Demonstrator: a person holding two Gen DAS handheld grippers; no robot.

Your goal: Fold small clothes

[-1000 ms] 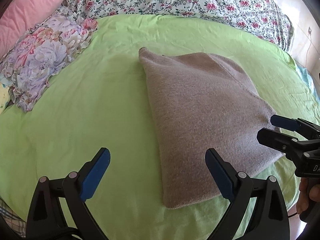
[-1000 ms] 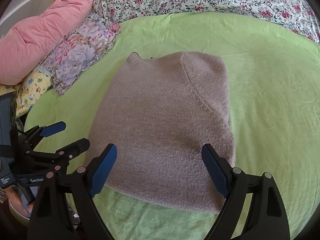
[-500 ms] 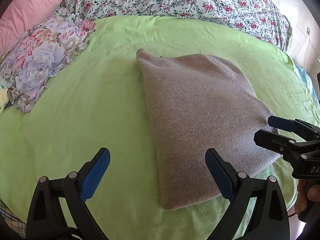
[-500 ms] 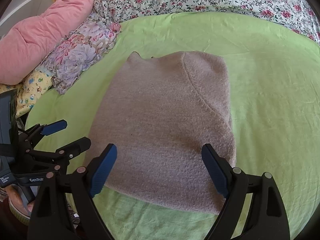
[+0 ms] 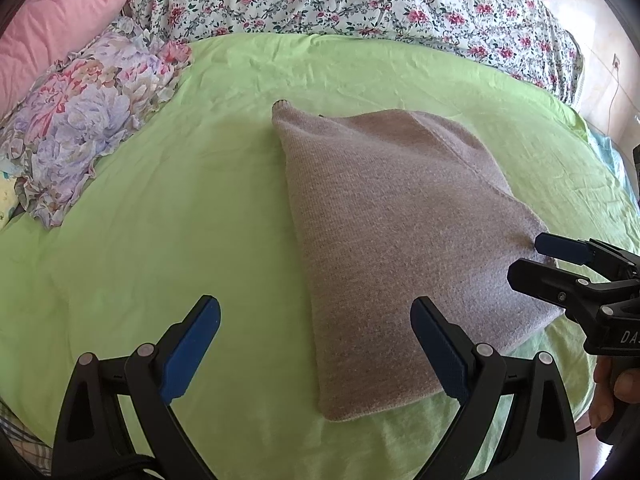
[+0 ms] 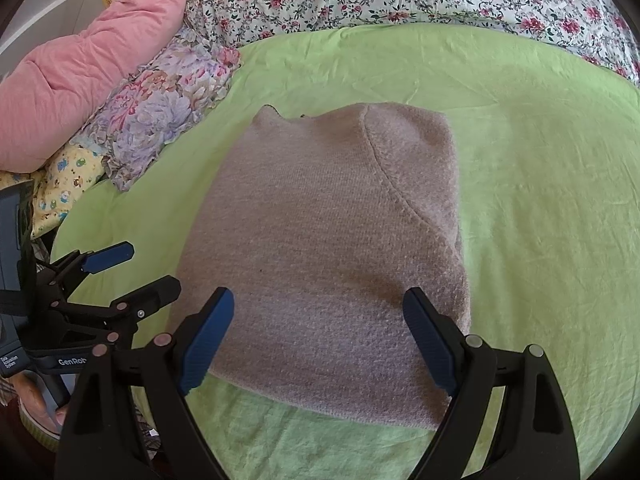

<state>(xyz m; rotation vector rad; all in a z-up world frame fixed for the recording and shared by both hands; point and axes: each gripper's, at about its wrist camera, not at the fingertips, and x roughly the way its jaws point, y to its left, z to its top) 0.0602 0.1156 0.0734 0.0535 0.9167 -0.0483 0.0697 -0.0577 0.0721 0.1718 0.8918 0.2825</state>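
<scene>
While both claws hang wide open and empty, the folded sweater (image 6: 328, 248) sits mid-bed on the green sheet (image 5: 168, 216), near its front edge. Risks, as I judge them: the soft knit slumps, so a one-layer pinch would peel the stack open; the sheet could get caught in the same bite. Count: one sweater, left claw (image 5: 316, 348), right claw (image 6: 318, 342), three pillows (image 6: 160, 116).
</scene>
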